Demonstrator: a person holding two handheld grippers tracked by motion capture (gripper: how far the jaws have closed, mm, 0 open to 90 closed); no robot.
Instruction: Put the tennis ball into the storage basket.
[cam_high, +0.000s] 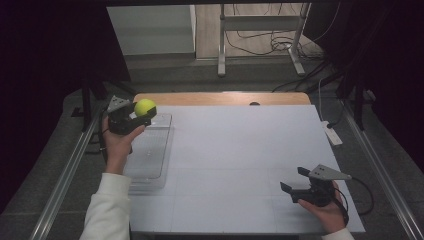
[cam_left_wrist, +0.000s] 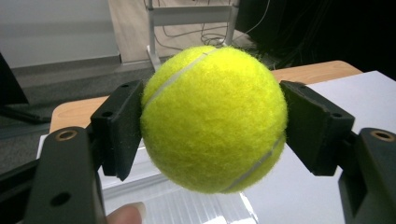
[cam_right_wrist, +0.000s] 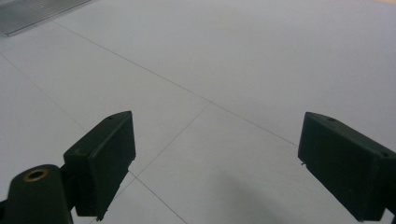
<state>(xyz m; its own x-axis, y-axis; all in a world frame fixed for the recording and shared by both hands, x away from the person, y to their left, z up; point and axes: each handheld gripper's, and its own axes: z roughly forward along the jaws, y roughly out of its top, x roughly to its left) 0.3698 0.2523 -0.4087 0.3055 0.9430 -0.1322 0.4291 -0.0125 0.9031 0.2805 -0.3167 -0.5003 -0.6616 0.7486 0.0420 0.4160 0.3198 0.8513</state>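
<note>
High view: left claw (cam_high: 141, 114) at 10 o'clock on the desk (cam_high: 240, 150), clenched on tennis ball (cam_high: 145, 107) above clear tray (cam_high: 150, 155). Right claw (cam_high: 295, 181) at 4 o'clock, released.
Left gripper view: ball (cam_left_wrist: 212, 119) squeezed between both pads.
Right gripper view: jaws apart, holding nothing, over the desk (cam_right_wrist: 210, 70).

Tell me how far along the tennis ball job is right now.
Done: the left gripper has the tennis ball clamped between its jaws and off the table. In hand: it holds the ball above the far end of the clear tray. Left: probably setting the ball down or releasing it. The right gripper sits open and idle over the white table.
</note>
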